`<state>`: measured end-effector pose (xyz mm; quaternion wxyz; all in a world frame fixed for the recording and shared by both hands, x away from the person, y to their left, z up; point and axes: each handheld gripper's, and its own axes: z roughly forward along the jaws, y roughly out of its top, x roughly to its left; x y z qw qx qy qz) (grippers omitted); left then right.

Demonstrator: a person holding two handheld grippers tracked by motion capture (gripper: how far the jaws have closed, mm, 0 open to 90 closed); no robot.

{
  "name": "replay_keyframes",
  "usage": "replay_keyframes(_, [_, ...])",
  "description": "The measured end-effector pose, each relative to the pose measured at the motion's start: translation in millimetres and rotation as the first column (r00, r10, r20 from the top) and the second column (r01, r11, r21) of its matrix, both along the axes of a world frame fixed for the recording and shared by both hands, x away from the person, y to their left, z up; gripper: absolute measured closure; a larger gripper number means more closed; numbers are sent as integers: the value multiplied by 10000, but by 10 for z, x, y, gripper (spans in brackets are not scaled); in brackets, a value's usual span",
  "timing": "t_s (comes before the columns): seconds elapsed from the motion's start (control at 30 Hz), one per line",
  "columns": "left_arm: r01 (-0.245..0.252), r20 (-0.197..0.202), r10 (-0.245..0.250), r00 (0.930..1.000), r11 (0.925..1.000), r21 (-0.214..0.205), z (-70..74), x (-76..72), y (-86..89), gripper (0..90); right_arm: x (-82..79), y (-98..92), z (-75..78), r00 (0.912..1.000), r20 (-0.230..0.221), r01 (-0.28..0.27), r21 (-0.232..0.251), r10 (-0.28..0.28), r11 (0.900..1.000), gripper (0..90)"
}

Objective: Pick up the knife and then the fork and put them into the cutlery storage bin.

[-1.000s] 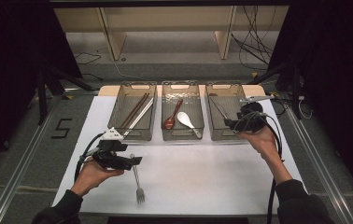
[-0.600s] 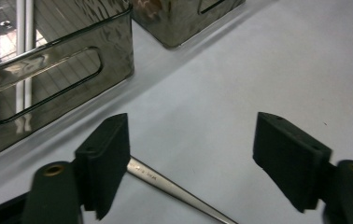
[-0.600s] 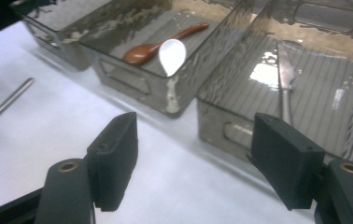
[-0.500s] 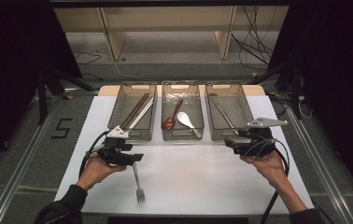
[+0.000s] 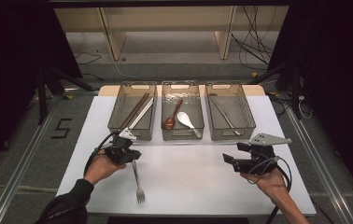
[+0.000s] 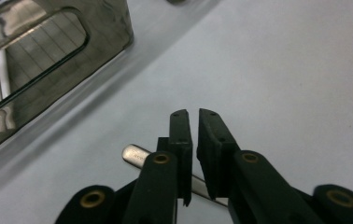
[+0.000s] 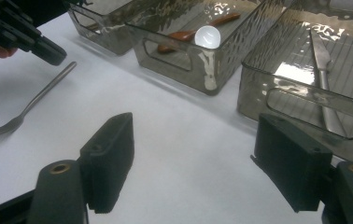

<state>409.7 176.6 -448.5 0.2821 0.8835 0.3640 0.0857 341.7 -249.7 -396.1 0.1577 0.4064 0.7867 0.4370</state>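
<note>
1. The left tongs (image 5: 129, 156) sit at the front left of the white surface (image 5: 193, 182). Their jaws have just been closing and now pinch the upper handle of the fork (image 5: 137, 182).
2. In the left gripper view, the left tongs (image 6: 192, 140) stand nearly together, and the metal handle of the fork (image 6: 137, 155) passes crosswise between them, its rounded end sticking out to one side.
3. The fork lies flat on the surface, with its prongs pointing toward the person's edge and its handle pointing toward the bins.
4. The right tongs (image 5: 230, 161) are held by the right hand (image 5: 270, 179) at the front right, well apart from the fork. Their jaws have just been opening; they stand wide with nothing between them.
5. In the right gripper view, the right tongs (image 7: 207, 163) frame only bare surface.
6. Three clear bins stand in a row at the back:
   - The left bin (image 5: 118, 122) holds chopsticks (image 5: 137, 109).
   - The middle bin (image 5: 182, 134) holds a brown spoon (image 5: 171, 119) and a white spoon (image 5: 186, 120).
   - The right bin (image 5: 244, 122) holds a knife (image 5: 222, 112).
7. Readable writing: a black figure "5" (image 5: 61, 128) is marked on the floor left of the surface. No brand or label can be read.
</note>
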Motion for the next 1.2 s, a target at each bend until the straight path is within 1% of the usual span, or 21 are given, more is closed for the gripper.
replay_keyframes(0.1, [144, -72, -143, 9999, 9997, 176, -29, 8, -18, 885, -36, 12, -12, 10000, -18, -24, 120, 24, 9999, 291])
replay_keyframes(0.17, [184, -158, -181, 9997, 9996, 215, -43, 15, -28, 887, -59, 15, -16, 10000, -46, -32, 223, 33, 9997, 288])
replay_keyframes(0.2, [247, -172, -242, 9996, 9992, 307, -50, 19, -32, 887, -72, 17, -16, 10000, -70, -47, 261, 49, 9996, 287])
replay_keyframes(0.33, [372, -212, -363, 9991, 9984, 435, -78, 33, -51, 888, -111, 33, -29, 9998, -71, -157, 341, 159, 9993, 281])
replay_keyframes(0.43, [459, -254, -445, 9987, 9972, 595, -96, 55, -61, 888, -134, 53, -43, 9995, -118, -295, 291, 299, 9991, 280])
replay_keyframes(0.5, [419, -283, -402, 9988, 9972, 625, -119, 71, -62, 889, -152, 68, -42, 9994, -86, -336, 208, 338, 9992, 281])
replay_keyframes(0.57, [464, -394, -436, 9983, 9963, 728, -145, 91, -55, 889, -163, 75, -40, 9993, -77, -369, 221, 370, 9991, 281])
replay_keyframes(0.77, [545, -659, -489, 9966, 9948, 862, -195, 106, -62, 889, -167, 75, -46, 9991, -99, -422, 204, 424, 9989, 280])
replay_keyframes(0.83, [564, -710, -491, 9963, 9929, 1049, -215, 114, -55, 888, -168, 79, -48, 9990, -98, -441, 184, 443, 9989, 280])
replay_keyframes(0.9, [496, -794, -416, 9960, 9935, 1025, -212, 117, -41, 889, -169, 81, -48, 9989, -108, -461, 174, 462, 9988, 281])
replay_keyframes(1.03, [509, -868, -414, 9954, 9926, 1104, -211, 111, -15, 888, -170, 79, -47, 9988, -115, -479, 169, 481, 9987, 281])
replay_keyframes(1.1, [462, -1063, -339, 9938, 9922, 1158, -203, 112, 12, 888, -173, 77, -43, 9988, -104, -487, 180, 489, 9987, 281])
replay_keyframes(1.13, [383, -1085, -262, 9938, 9931, 1108, -206, 106, 24, 888, -176, 76, -41, 9987, -125, -487, 175, 490, 9987, 281])
replay_keyframes(1.2, [425, -1228, -274, 9920, 9916, 1225, -198, 94, 56, 888, -178, 77, -41, 9987, -96, -500, 141, 501, 9986, 281])
